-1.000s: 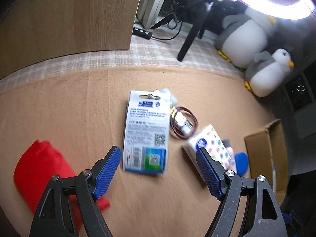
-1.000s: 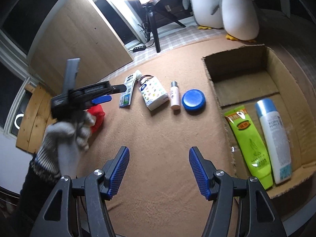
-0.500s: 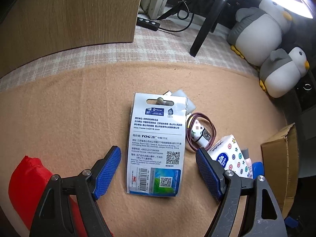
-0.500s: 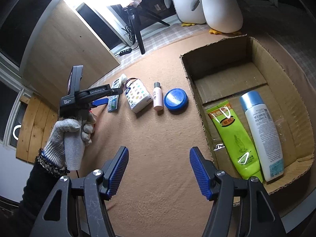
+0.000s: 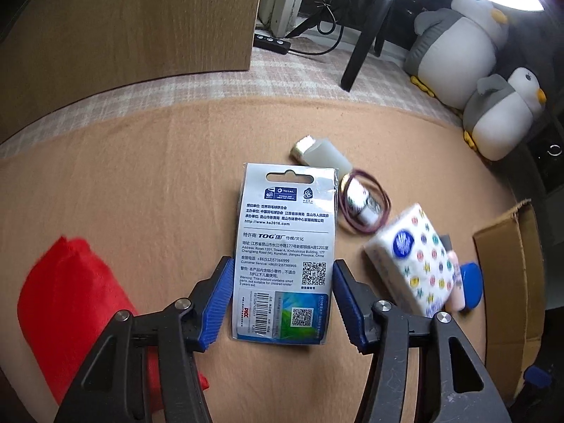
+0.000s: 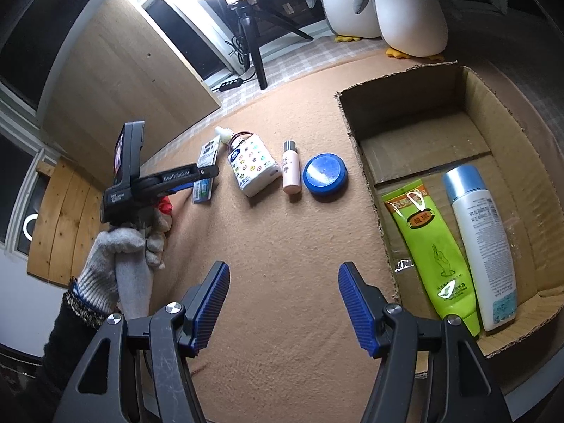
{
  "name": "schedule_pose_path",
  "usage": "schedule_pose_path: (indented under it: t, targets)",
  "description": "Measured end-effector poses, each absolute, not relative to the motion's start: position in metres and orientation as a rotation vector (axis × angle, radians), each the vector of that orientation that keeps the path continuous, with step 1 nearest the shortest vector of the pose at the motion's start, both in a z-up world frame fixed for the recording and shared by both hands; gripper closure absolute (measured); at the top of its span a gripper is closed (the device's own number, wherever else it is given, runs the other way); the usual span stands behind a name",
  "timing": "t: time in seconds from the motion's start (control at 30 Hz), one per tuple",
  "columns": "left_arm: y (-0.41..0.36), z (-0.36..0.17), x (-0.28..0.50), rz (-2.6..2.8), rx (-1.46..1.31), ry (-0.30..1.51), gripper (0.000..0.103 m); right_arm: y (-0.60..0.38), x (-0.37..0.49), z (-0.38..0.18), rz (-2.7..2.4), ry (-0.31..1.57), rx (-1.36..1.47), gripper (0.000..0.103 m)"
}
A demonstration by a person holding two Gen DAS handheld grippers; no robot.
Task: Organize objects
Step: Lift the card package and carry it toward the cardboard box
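A flat blue-and-white card packet (image 5: 285, 261) lies on the tan cloth. My left gripper (image 5: 282, 299) is open, its blue pads on either side of the packet's near end, close to its edges. The packet also shows in the right wrist view (image 6: 205, 172), with the left gripper (image 6: 197, 181) over it. Beside it lie a spotted tissue pack (image 5: 412, 261), a coiled cable (image 5: 363, 208) and a white adapter (image 5: 324, 151). My right gripper (image 6: 282, 303) is open and empty above bare cloth. A cardboard box (image 6: 416, 81) holds a green tube (image 6: 433, 250) and a white bottle (image 6: 483, 246).
A red cloth bag (image 5: 74, 306) lies left of the left gripper. A small pink bottle (image 6: 290, 172) and a blue round tin (image 6: 325, 174) lie between the tissue pack and the box. Two penguin toys (image 5: 469, 67) and a tripod (image 6: 255, 49) stand at the back.
My left gripper has moved forward and down onto the card packet and its jaws have narrowed around it. My right gripper has drawn back toward the box.
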State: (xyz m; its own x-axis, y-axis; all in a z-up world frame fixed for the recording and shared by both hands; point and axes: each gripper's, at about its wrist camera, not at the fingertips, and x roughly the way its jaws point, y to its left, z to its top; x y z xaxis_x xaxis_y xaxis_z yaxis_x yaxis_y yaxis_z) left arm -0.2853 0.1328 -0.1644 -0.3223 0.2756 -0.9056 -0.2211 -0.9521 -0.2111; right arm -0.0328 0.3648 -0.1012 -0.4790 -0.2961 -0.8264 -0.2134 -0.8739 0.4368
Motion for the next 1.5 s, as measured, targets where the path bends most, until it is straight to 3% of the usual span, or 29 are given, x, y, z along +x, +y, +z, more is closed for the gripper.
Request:
schedule_pose_path:
  t: [0.8,1.5]
  targets:
    - [0.136,-0.131,-0.142,2.362,-1.488,-0.089,0.044,0.362,-0.008,-0.090,-2.621,-0.648,1.539,0.043]
    - [0.276,-0.062,-0.101,2.176,-1.234,0.057,0.044,0.400,0.038,-0.082,-2.763,-0.591,1.569,0.042]
